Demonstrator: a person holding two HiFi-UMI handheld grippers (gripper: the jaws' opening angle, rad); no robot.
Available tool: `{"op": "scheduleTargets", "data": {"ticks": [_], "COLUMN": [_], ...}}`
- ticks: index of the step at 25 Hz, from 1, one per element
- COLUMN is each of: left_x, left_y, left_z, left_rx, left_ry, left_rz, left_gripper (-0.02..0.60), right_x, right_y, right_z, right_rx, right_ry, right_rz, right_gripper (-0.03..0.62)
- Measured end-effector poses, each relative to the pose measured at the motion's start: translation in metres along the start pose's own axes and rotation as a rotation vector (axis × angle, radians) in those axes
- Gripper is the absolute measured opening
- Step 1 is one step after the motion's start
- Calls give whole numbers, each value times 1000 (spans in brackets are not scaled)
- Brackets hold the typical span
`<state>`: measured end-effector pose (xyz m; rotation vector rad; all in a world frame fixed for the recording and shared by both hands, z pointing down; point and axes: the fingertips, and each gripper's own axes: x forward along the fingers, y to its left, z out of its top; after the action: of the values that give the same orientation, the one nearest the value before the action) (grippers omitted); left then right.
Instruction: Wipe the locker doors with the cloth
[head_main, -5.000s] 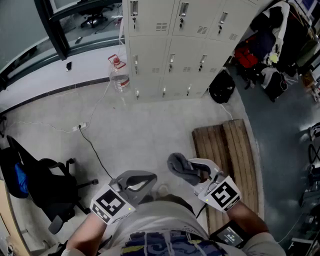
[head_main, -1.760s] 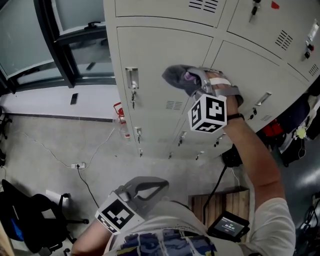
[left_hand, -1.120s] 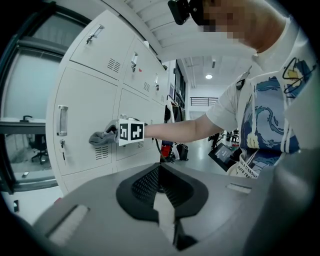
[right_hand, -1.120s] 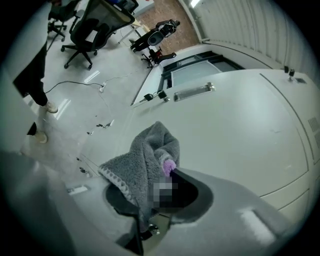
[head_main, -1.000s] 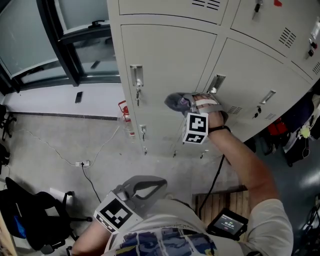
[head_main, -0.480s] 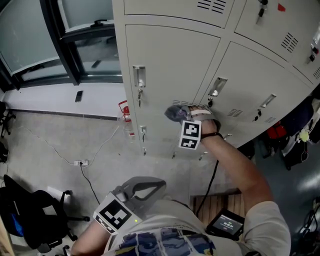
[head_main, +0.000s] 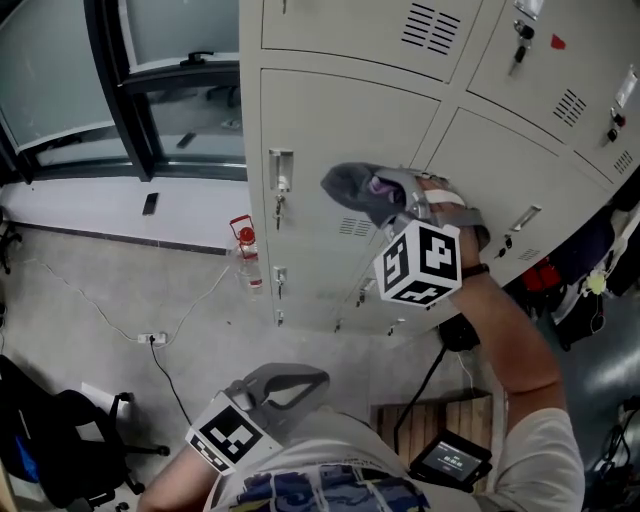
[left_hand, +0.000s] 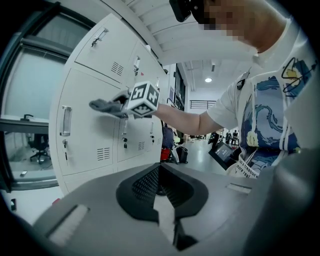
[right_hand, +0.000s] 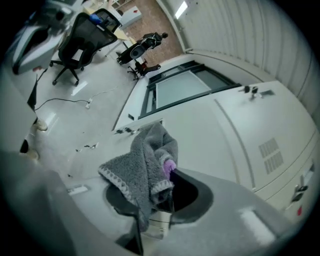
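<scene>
A bank of pale grey locker doors (head_main: 330, 130) fills the upper head view, each with a metal handle and vent slots. My right gripper (head_main: 385, 190) is raised against the middle door, shut on a grey fluffy cloth (head_main: 350, 188) with a purple tag. The right gripper view has the cloth (right_hand: 145, 170) bunched between the jaws, its free end touching the locker door (right_hand: 220, 145). My left gripper (head_main: 285, 385) hangs low by the person's waist, shut and empty. From the left gripper view, the right gripper (left_hand: 125, 102) and cloth (left_hand: 102, 105) show against the door.
A plastic water bottle (head_main: 244, 252) stands at the lockers' left foot. A cable and power strip (head_main: 150, 338) lie on the concrete floor. A black office chair (head_main: 60, 440) is at bottom left, a wooden pallet (head_main: 440, 420) at bottom right, bags (head_main: 575, 285) beside the lockers.
The person walked from mid-room to the lockers and raised the cloth to the door. Over the last second the right gripper slid down the door, then back up.
</scene>
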<state>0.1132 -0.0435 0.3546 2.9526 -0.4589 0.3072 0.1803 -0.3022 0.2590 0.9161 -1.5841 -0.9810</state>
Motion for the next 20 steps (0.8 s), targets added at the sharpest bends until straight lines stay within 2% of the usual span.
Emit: {"op": "scheduleTargets", "data": {"ticks": [5, 8, 13, 20], "left_x": [-1, -4, -11, -19], "left_y": [-3, -5, -2, 3], "left_z": [0, 1, -1, -5], "left_rx": [7, 6, 0, -12], "left_ry": [-9, -15, -21, -22], "left_rz": [-19, -23, -12, 2], "left_gripper": [3, 3, 3, 3], "right_x": [-20, -11, 8, 26], "right_y": [-93, -119, -119, -81], "right_z": [25, 26, 17, 13], "right_rx": [-18, -27, -43, -34], "right_ry": [-31, -8, 37, 51], "right_rz": [-177, -209, -200, -140], "right_gripper": [103, 103, 103, 103]}}
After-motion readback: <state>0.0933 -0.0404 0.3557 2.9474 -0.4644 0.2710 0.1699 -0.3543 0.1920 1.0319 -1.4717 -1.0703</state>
